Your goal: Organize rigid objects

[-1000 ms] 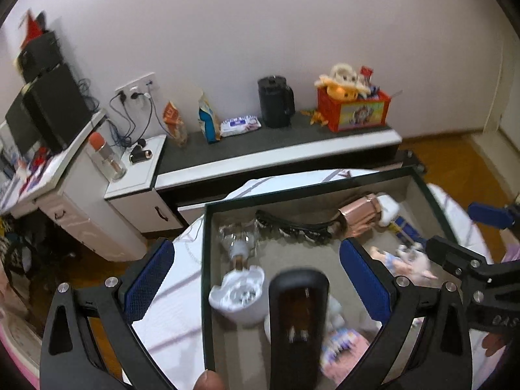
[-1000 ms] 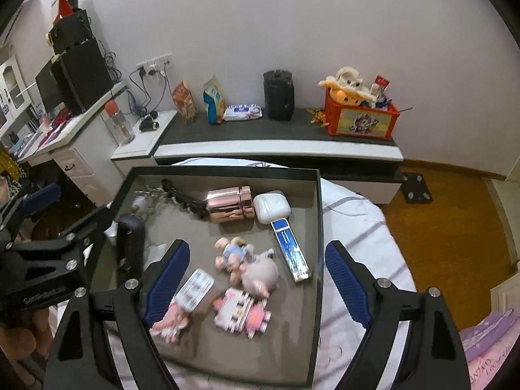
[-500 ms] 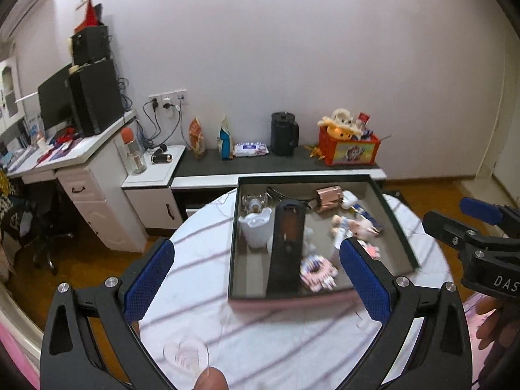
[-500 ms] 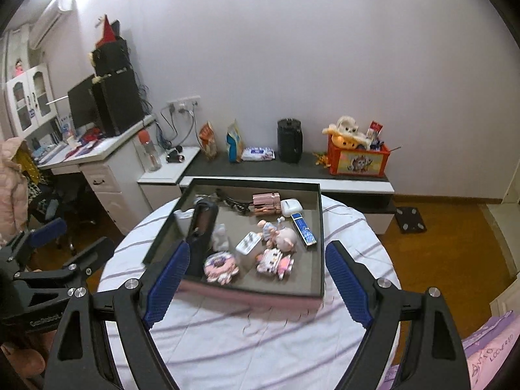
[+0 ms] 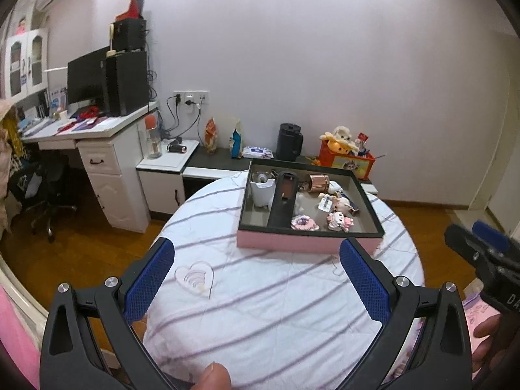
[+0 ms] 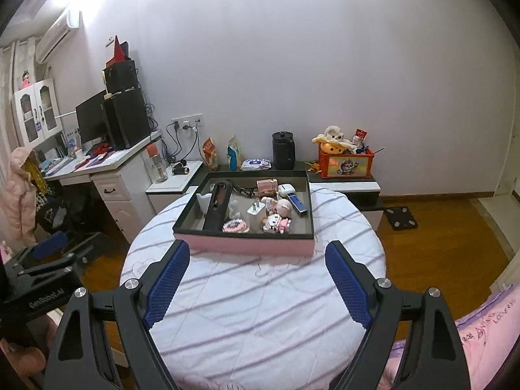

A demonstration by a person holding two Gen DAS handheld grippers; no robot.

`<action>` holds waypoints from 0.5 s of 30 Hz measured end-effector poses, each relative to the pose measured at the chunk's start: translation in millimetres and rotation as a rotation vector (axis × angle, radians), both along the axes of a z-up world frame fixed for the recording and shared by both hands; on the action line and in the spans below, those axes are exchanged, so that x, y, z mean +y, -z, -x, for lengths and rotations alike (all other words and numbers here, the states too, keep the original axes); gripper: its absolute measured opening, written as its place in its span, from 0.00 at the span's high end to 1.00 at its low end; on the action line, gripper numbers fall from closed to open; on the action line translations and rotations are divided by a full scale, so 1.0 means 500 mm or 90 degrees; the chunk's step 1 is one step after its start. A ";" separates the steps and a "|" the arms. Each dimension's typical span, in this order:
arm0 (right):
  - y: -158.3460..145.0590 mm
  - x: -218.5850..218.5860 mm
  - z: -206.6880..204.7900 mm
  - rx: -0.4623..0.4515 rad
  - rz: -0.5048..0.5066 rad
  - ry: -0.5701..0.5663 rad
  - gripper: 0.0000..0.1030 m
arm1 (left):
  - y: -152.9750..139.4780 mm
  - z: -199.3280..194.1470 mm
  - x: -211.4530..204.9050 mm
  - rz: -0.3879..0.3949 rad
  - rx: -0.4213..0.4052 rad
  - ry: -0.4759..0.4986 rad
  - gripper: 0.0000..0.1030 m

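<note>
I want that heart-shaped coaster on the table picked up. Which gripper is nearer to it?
Left. The left gripper hangs open just above and beside the heart-shaped coaster; the right gripper, also open, sits farther right, over bare tablecloth.

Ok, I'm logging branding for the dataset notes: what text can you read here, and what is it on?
"GenRobot.AI": on the body of the left hand-held gripper.
"DA": the rest is cut off by the picture's edge, on the right hand-held gripper.
Pink fabric: stitched letters, too distorted to read surely.
Wipes pack, orange crate, snack bags: print too small to read.
</note>
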State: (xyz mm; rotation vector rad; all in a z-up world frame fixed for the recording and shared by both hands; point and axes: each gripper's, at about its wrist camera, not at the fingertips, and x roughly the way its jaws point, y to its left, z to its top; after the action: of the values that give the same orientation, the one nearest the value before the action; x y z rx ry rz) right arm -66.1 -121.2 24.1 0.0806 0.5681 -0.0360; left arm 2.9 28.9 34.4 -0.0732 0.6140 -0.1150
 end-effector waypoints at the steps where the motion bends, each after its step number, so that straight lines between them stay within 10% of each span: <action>1: 0.001 0.002 0.009 -0.002 0.004 0.001 0.16 | -0.002 0.012 0.003 0.002 -0.002 0.001 0.00; 15: -0.001 0.005 0.055 -0.021 0.002 0.038 0.16 | 0.012 0.117 -0.006 -0.015 -0.004 0.023 0.00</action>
State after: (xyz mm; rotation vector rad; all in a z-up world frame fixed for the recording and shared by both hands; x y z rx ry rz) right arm -93.8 -118.9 24.5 0.0952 0.5322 -0.0927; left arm -55.7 26.0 28.4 -0.0383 0.6111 -0.1432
